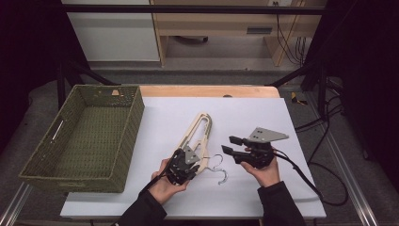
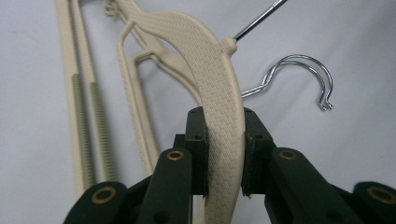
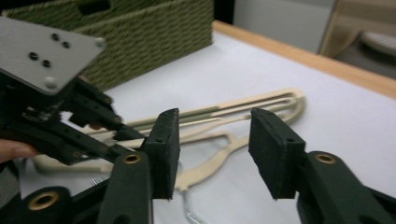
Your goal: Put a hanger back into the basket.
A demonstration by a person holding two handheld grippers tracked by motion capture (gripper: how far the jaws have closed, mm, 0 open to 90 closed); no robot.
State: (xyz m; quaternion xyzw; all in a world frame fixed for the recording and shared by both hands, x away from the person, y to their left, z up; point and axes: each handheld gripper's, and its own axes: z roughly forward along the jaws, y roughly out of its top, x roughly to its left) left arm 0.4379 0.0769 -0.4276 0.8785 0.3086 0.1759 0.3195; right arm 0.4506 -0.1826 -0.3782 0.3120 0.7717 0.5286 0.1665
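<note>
Two dark sleeves came in at the bottom edge. On the left sat a green woven basket (image 1: 82, 136), apart from everything else. Next, the left gripper (image 1: 182, 165) had its black jaws clamped on a cream plastic coat hanger (image 2: 212, 84) with a shiny metal hook (image 1: 218, 167), which lay on the white table (image 1: 254, 117). Just to its right, the right gripper (image 1: 230, 145) hung above the table with its jaws apart and nothing between them.

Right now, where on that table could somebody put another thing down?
Free: the white sheet beyond the right gripper toward the far edge, and the near strip before the green basket. Crowded: the middle, where the left gripper clamps the cream hangers.
</note>
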